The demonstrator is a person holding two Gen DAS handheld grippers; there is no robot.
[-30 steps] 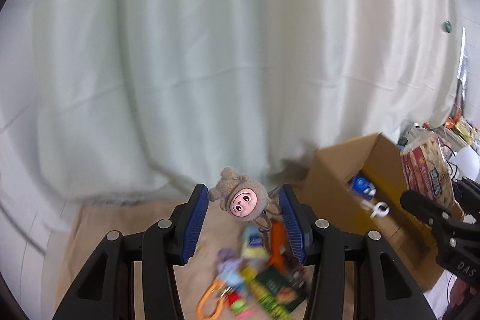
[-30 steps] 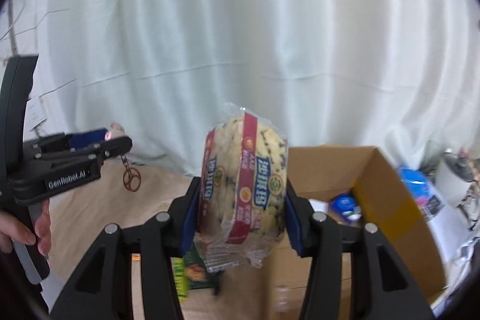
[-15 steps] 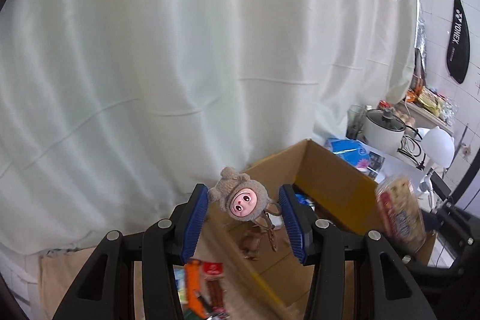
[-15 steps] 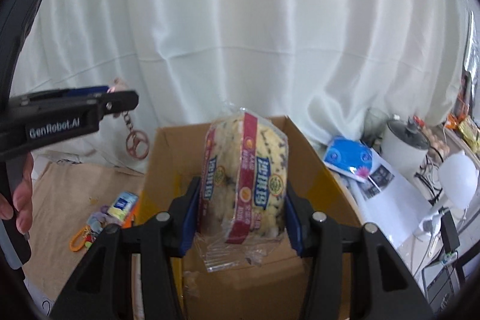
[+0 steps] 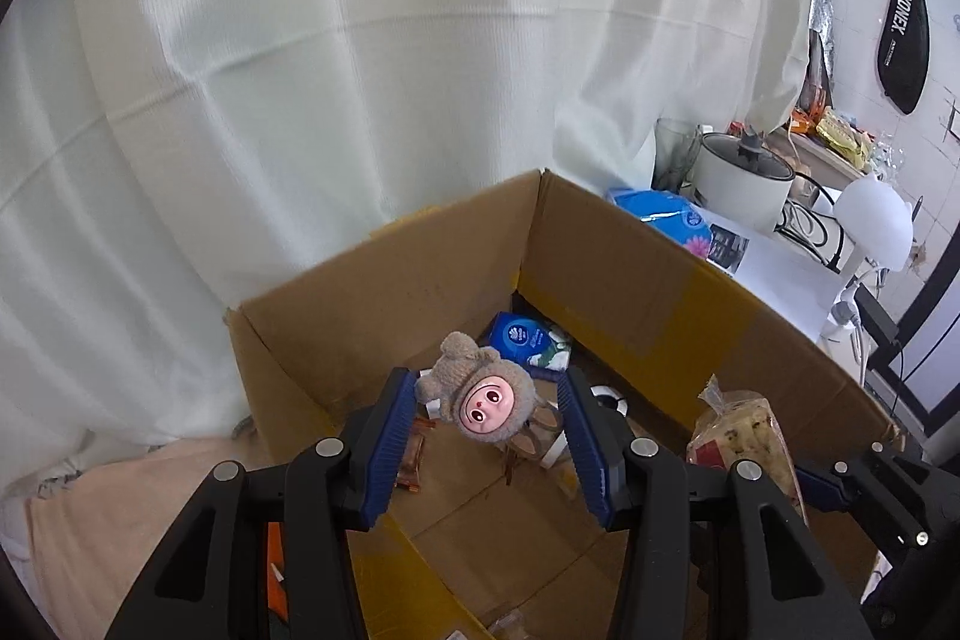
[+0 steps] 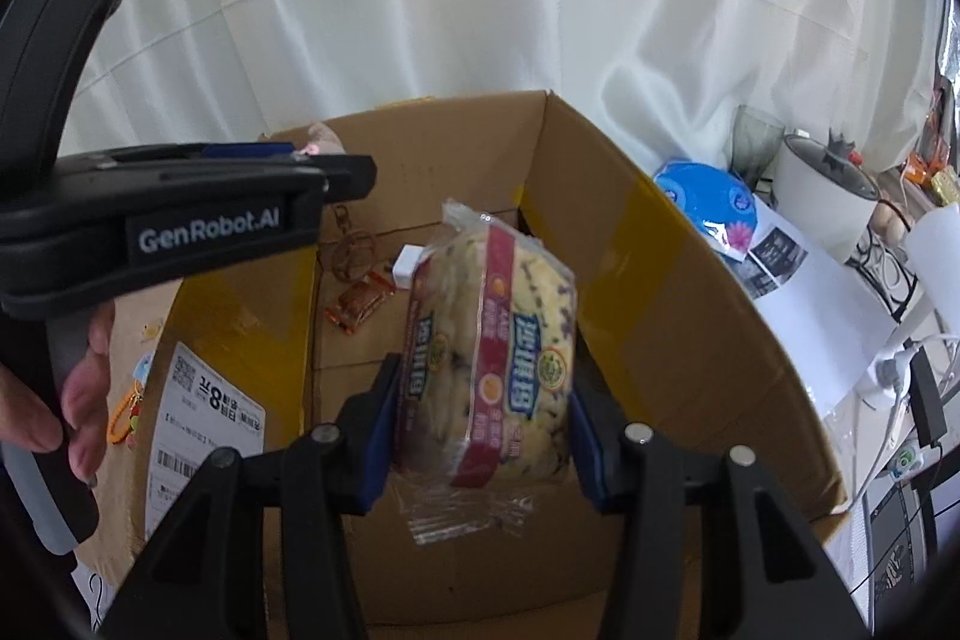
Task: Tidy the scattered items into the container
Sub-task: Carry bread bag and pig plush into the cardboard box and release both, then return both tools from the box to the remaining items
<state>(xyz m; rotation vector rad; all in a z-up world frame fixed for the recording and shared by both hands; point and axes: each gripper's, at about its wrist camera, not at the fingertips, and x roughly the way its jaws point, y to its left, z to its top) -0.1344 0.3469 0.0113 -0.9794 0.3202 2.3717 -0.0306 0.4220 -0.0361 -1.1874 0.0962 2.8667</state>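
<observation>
Left gripper (image 5: 486, 436): clamped on one plush keychain doll (image 5: 480, 400), above box | Right gripper (image 6: 480, 430): clamped on one wrapped bread loaf (image 6: 489, 358), above box | One cardboard box (image 5: 630, 280): inside, one blue tissue pack (image 5: 522, 337), one orange snack wrapper (image 6: 357, 304)

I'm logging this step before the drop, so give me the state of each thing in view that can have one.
left gripper: shut on the plush keychain, above the open box
plush keychain: held, its ring dangling
right gripper: shut on the bread pack
bread pack: sealed, held upright over the box
cardboard box: open, partly filled
tissue pack: lying inside the box
cooker: lid on
</observation>
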